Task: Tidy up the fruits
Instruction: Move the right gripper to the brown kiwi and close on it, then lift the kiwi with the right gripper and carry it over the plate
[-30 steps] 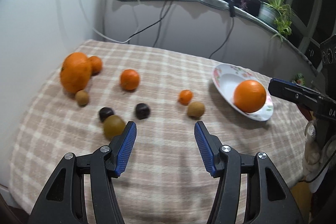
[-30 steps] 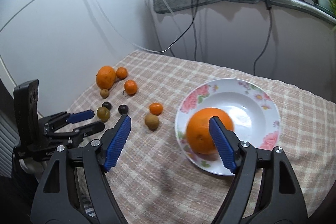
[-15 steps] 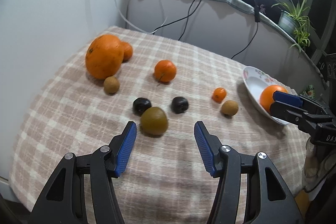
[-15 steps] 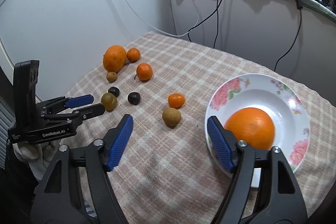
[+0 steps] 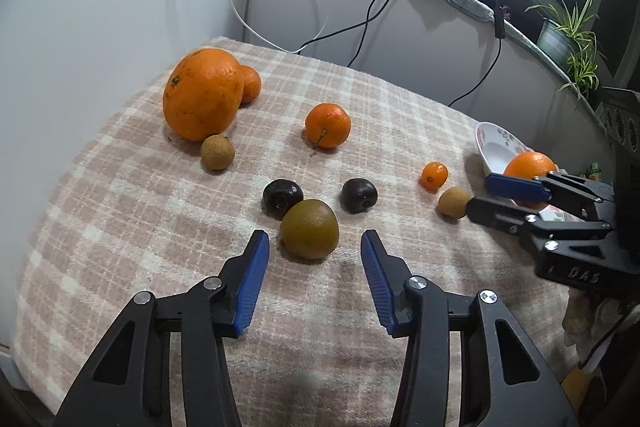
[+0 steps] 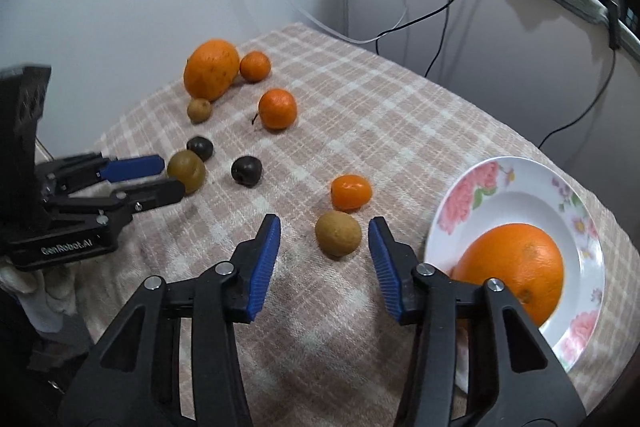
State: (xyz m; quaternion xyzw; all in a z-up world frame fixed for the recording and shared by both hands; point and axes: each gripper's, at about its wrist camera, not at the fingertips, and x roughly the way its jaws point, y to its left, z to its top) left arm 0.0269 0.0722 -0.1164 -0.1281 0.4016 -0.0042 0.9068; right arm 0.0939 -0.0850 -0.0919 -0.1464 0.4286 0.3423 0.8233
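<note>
Both grippers have come down. The left gripper [image 5: 314, 259], closing but not touching, frames the round olive-green fruit [image 5: 309, 229]; the right gripper [image 6: 324, 239] likewise the small tan fruit [image 6: 338, 233], its flowered white plate [image 6: 516, 179] at three o'clock. Next: clamp, lift.

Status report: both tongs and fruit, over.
Left tongs closing around greenish-brown fruit, no contact. Right tongs closing around small brown fruit. One orange plated. Nothing blocking.
</note>
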